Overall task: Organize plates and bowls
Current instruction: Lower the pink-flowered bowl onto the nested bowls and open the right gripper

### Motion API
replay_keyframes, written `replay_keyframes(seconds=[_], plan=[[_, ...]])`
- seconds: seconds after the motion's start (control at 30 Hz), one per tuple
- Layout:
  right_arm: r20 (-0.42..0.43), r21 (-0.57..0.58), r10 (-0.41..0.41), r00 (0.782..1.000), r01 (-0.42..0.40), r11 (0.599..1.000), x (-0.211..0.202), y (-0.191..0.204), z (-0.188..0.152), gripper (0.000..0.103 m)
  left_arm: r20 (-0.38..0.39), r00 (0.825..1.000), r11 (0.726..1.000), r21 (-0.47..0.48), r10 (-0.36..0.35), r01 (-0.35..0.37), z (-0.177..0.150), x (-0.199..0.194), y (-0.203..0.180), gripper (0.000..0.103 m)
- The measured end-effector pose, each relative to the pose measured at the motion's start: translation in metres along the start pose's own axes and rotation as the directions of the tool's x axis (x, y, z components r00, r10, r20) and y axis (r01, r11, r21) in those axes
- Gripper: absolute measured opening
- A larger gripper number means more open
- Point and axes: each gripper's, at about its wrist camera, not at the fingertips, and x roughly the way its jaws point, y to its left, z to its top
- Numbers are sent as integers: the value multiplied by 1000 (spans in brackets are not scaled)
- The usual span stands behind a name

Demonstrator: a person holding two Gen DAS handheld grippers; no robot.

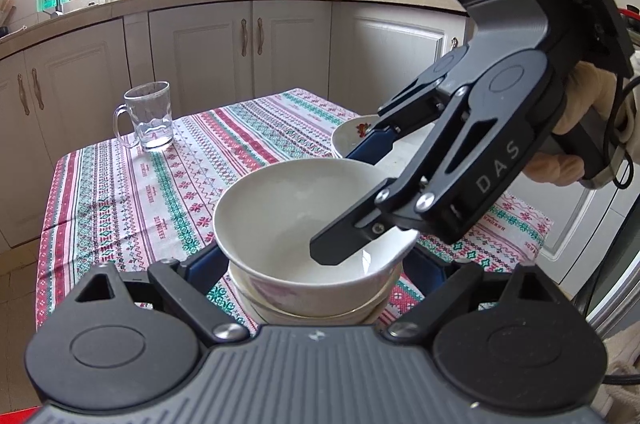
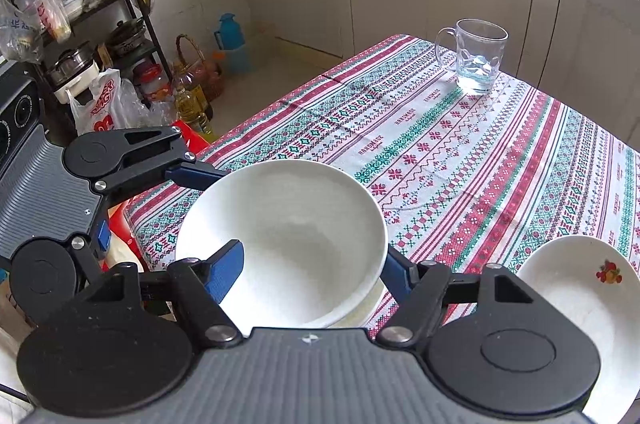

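A white bowl (image 1: 288,220) sits nested on top of another bowl (image 1: 320,308) at the near edge of the table; it also shows in the right wrist view (image 2: 288,236). My left gripper (image 1: 316,264) is open, its blue fingers on either side of the stack below the top bowl's rim. My right gripper (image 2: 312,268) is open, one finger (image 2: 224,268) inside the top bowl and the other outside its rim; it shows in the left wrist view (image 1: 352,192). A white plate with a fruit print (image 2: 580,308) lies to the right, also in the left wrist view (image 1: 356,136).
A glass mug (image 1: 150,116) with a little water stands at the far left of the patterned tablecloth (image 1: 132,192); it also shows in the right wrist view (image 2: 478,56). White cabinets and a cluttered counter lie behind. A shelf, bags and bottles stand on the floor (image 2: 120,72).
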Motion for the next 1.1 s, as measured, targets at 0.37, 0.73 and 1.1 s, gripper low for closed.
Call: replay_keyframes(seconds=[0.37,0.73,1.1], plan=[[-10,7,1,1000,-1,1000,9,-6,2,78,-30,999,1000,-3,-14,14,2,9,6,93],[-10,8,4,1000,-4,1000,11,-9,1,78,-57,998,999,-8,-38,37,5,16,12,95],[0,8,-3,1000,3,1000,10,-10,-4,82,-90,994,998,2,-63,64,8,20,17,99]])
